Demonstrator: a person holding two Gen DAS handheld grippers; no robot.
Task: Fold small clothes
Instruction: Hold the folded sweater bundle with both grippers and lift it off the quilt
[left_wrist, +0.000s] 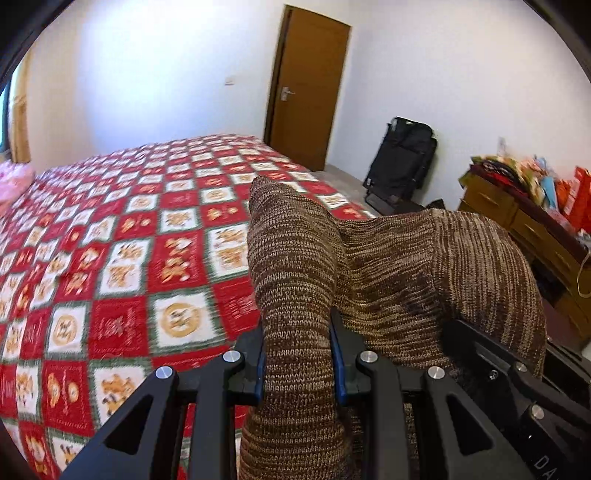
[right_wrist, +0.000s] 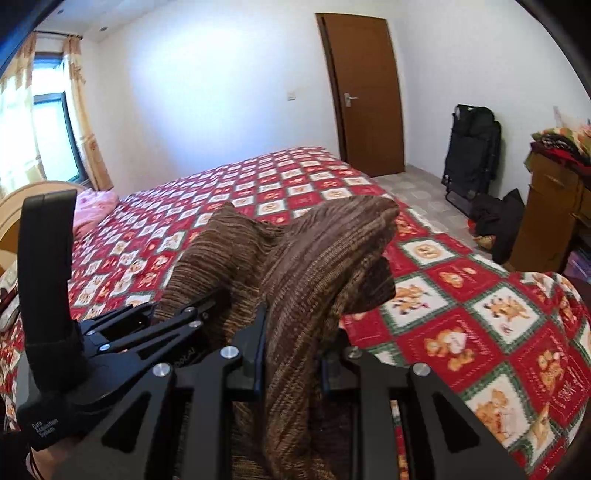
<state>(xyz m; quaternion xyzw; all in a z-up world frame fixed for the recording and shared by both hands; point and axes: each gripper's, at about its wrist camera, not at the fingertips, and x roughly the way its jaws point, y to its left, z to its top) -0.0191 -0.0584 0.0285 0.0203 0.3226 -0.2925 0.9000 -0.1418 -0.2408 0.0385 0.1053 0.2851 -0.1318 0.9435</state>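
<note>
A brown knitted garment (left_wrist: 391, 266) hangs in the air above the bed, held between both grippers. My left gripper (left_wrist: 300, 354) is shut on a bunched fold of it, which runs up between the blue-padded fingers and drapes down below them. In the right wrist view the same knitted garment (right_wrist: 306, 258) rises between the fingers of my right gripper (right_wrist: 293, 365), which is shut on it. The left gripper (right_wrist: 177, 314) shows at the left of that view, also gripping the knit. The cloth sags between the two holds.
The bed with its red, white and green checked blanket (left_wrist: 122, 258) spreads below and ahead. A pink pillow (right_wrist: 94, 206) lies near the headboard. A brown door (right_wrist: 365, 92), a black folded chair (right_wrist: 471, 155) and a cluttered wooden dresser (left_wrist: 517, 218) stand at the right.
</note>
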